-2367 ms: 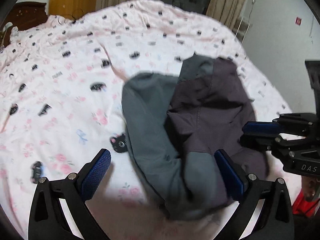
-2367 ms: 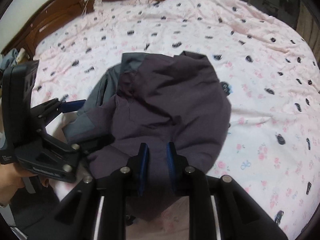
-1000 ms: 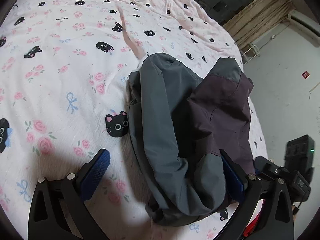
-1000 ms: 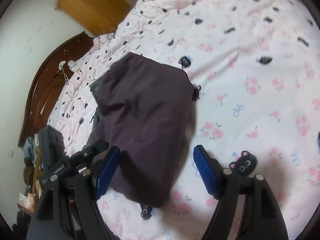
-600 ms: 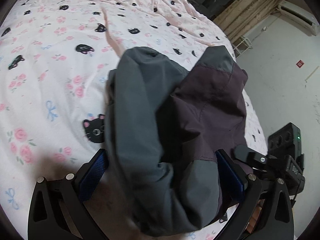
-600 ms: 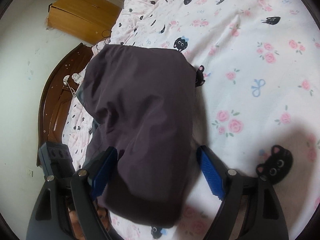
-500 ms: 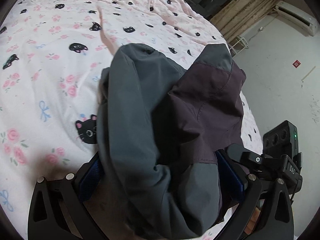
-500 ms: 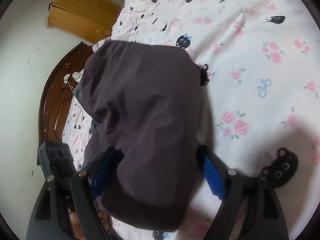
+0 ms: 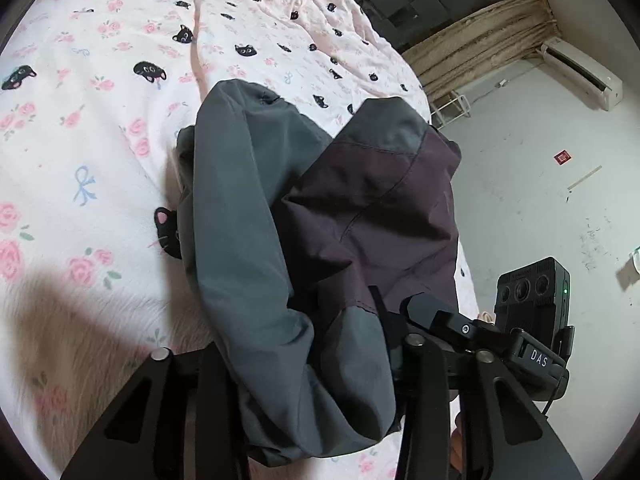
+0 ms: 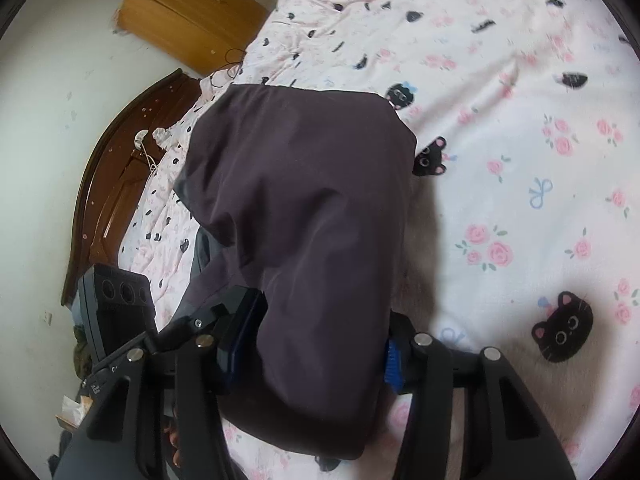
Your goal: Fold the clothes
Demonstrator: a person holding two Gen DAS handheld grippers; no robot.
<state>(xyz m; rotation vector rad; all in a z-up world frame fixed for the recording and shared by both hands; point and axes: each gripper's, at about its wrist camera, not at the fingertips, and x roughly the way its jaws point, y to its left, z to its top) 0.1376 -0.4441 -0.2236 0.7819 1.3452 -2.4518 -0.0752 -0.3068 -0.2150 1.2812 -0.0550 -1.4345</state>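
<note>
A folded garment of grey (image 9: 248, 232) and dark purple (image 9: 384, 208) cloth lies near the edge of the pink cat-print bed (image 9: 88, 92). My left gripper (image 9: 296, 364) has closed its jaws on the thick grey fold at the near end. My right gripper (image 10: 320, 344) squeezes the purple side of the same bundle (image 10: 304, 208); one blue pad (image 10: 391, 360) shows at the cloth's edge. The right gripper also shows at the right of the left wrist view (image 9: 452, 328), touching the bundle.
A brown wooden headboard (image 10: 116, 184) and a wooden cabinet (image 10: 188, 12) stand beyond the bed. A white wall (image 9: 540, 184), curtains (image 9: 480, 52) and an air conditioner (image 9: 580, 76) are past the bed's edge. The bedsheet (image 10: 520, 120) stretches wide to the right.
Both grippers went from open around the bundle to closed on it. The garment has bunched up between the jaws and lifted slightly at the near end.
</note>
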